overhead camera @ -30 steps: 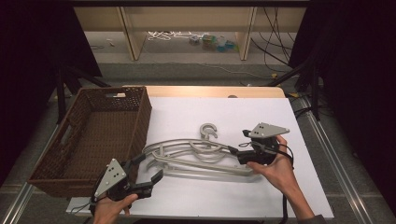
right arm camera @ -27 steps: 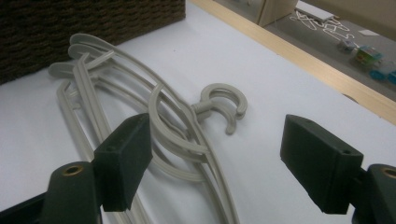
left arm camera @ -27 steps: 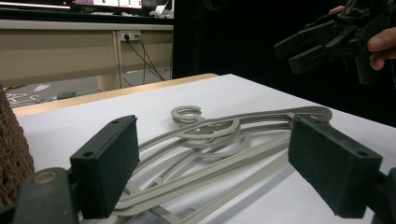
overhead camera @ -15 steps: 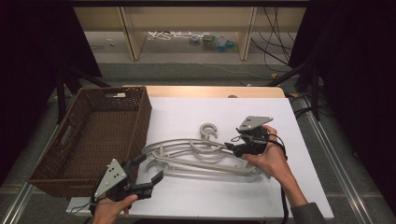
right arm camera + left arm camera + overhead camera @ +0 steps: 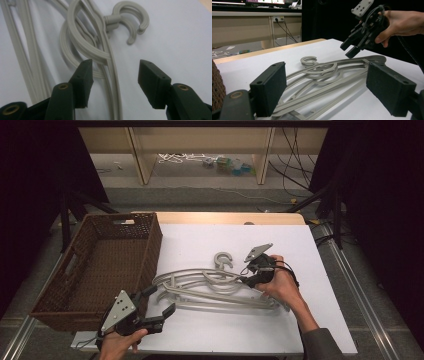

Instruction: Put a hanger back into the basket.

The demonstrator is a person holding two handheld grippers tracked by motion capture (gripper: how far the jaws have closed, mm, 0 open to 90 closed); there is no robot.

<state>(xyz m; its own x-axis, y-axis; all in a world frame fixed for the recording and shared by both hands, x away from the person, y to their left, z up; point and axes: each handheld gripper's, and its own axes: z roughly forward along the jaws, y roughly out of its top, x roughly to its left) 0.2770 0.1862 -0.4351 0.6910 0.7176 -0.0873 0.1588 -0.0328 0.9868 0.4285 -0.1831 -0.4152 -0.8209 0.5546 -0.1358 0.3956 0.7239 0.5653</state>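
Grey hangers (image 5: 210, 287) lie stacked on the white table (image 5: 310, 320), just right of the wicker basket (image 5: 95, 270). Right gripper (image 5: 248, 279): jaws apart, holding nothing, poised over the hooks (image 5: 130, 22). Left gripper (image 5: 159, 302): jaws wide, empty, at the near left end of the hangers.

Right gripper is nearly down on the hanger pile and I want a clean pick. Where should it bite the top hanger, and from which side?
Probably the neck just below the hook of the top hanger: a narrow, raised bar there. Come from above with the open right gripper, jaws straddling that bar. The shoulder arms overlap other hangers, so gripping there risks lifting several.
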